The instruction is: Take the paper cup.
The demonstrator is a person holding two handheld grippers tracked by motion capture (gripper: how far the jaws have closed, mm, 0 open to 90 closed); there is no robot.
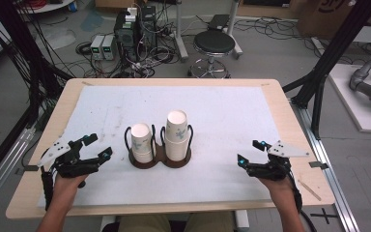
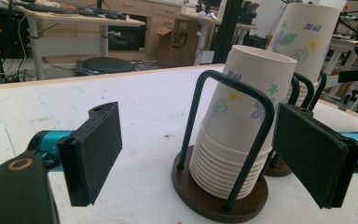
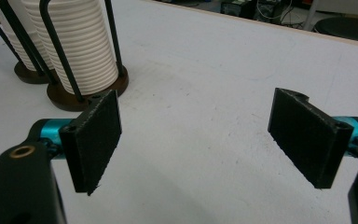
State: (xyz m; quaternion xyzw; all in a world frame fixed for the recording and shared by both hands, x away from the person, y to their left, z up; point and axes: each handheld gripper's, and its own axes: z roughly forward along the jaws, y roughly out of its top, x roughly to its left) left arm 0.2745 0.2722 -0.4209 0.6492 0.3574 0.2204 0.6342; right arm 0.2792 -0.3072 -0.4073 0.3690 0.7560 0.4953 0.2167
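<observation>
High view: two stacks of paper cups, the shorter left stack (image 1: 141, 141) and the taller right stack (image 1: 177, 135), sit mid-table in one double wire holder (image 1: 160, 158). The left gripper (image 1: 98, 146) and the right gripper (image 1: 249, 151) wait near the front edge, both wide open, empty.

Left gripper view: the near stack (image 2: 237, 135) stands behind a wire hoop (image 2: 228, 140); a pad could snag that hoop and tip the holder.

Right gripper view: the ribbed stack (image 3: 85, 42) lies far left; a one-sided squeeze might crush the cups.
</observation>
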